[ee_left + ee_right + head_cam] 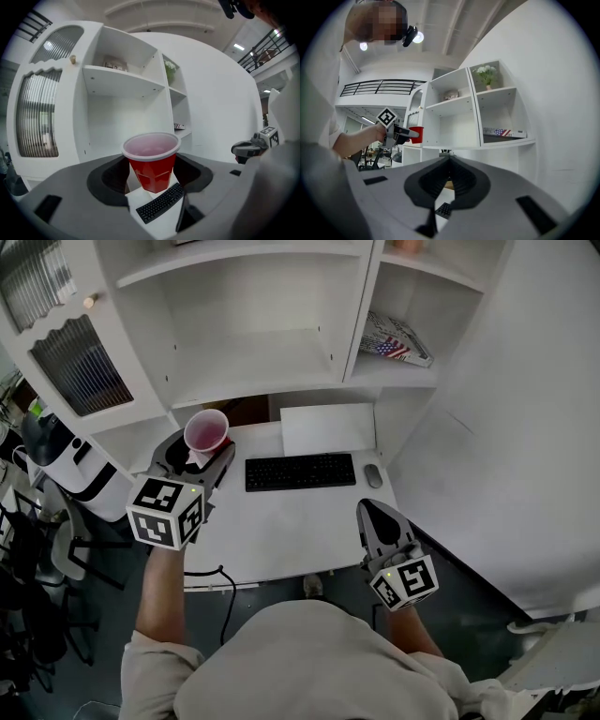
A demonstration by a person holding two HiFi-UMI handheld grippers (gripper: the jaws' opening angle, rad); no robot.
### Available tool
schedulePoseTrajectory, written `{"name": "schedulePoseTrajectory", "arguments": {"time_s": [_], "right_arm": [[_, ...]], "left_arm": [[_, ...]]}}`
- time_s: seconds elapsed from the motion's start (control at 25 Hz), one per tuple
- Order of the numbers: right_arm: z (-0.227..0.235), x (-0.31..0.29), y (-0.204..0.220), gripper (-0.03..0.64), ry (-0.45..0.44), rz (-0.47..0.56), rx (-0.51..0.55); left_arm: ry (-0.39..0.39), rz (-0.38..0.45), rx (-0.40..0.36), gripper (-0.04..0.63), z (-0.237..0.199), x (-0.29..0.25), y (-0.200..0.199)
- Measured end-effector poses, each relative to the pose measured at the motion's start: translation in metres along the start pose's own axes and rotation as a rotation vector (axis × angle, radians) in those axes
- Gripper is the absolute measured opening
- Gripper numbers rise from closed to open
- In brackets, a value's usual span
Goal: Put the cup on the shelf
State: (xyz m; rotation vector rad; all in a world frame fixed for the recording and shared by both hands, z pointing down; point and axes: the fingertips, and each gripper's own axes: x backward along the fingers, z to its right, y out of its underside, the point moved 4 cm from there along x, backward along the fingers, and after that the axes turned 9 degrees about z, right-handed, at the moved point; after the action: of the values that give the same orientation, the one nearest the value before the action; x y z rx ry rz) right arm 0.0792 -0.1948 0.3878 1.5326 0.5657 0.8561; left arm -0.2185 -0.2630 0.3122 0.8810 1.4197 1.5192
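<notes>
Cup [206, 434]: red, upright, pinched between the wide-set jaws of the left hand-held gripper [199, 454]. In the head view it is carried over the back left corner of the tabletop [281, 531], just in front of the white shelf [253, 381], and is not yet placed. The right hand-held gripper [373, 514] hangs over the near right edge, well apart from the keyboard [300, 471] and taking no part. The left gripper view shows the cup's rim standing above the jaws and the open compartments straight ahead. The step in hand is judged to be the carry-in. It is best done by keeping the cup vertical, passing the rim clear under the board above, setting the base flat well back from the shelf edge, and only then spreading the jaws and drawing straight back. The pads' contact on the cup wall is masked by the dark jaw recesses. The floor of the nearest compartment is hidden behind the cup, and whether the cup holds anything cannot be told. The right gripper view shows that gripper's jaws pressed together with nothing between them. The cup appears there small and far off at the shelf's left side, roughly level with the lower compartment. The shelf's top is cut off in the head view.
</notes>
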Motion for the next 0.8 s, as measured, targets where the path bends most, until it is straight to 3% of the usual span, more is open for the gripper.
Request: {"name": "schedulePoseTrajectory", "arguments": {"time_s": [0.8], "right_arm": [[0.057,0.015,0.011,0.003,0.094,-0.02,-0.012]], "left_arm": [[0.0,-0.017,-0.018,0.293,-0.038,-0.099,-0.038]]}}
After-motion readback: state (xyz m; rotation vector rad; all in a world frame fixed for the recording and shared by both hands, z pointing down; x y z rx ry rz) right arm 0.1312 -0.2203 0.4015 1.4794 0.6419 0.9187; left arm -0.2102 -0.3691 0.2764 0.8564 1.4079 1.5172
